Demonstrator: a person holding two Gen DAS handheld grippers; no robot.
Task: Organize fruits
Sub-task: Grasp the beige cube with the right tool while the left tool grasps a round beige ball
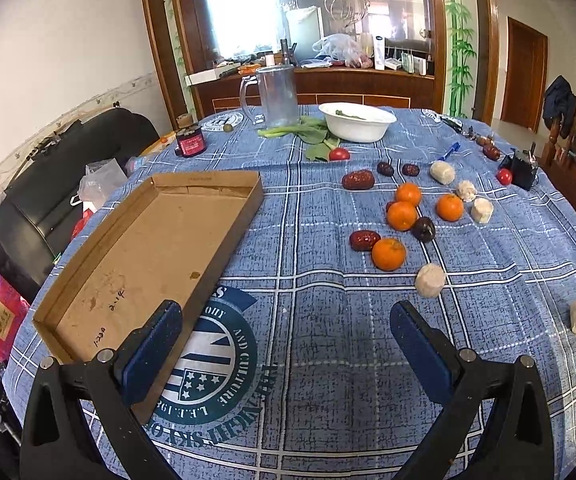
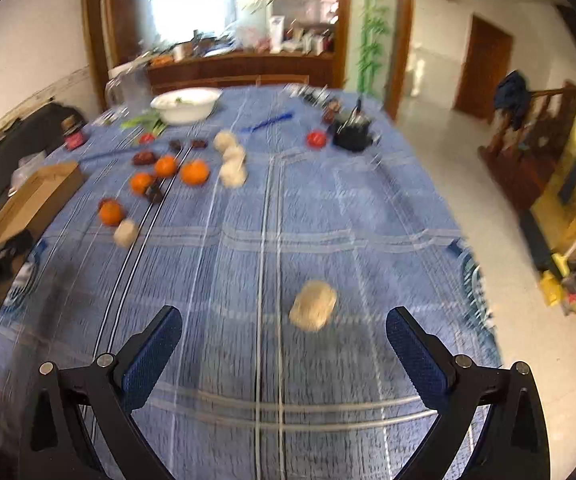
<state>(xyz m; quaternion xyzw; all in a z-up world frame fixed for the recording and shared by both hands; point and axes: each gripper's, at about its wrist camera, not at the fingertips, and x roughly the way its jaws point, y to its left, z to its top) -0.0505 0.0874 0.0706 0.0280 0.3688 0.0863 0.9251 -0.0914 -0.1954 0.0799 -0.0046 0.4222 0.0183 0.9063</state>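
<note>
Fruit lies loose on the bench (image 1: 328,360): four oranges (image 1: 388,254), dark red dates (image 1: 358,179) and pale beige lumps. One beige lump (image 2: 313,311) sits just ahead of the right hand-held gripper (image 2: 283,336), slightly right of its centreline, long axis not discernible. Both right fingers stand apart, empty. The left hand-held gripper (image 1: 286,326) is likewise spread and empty, beside the empty cardboard tray (image 1: 159,248). The right is judged nearer. Right view is motion-blurred; the lump's identity is uncertain.
</note>
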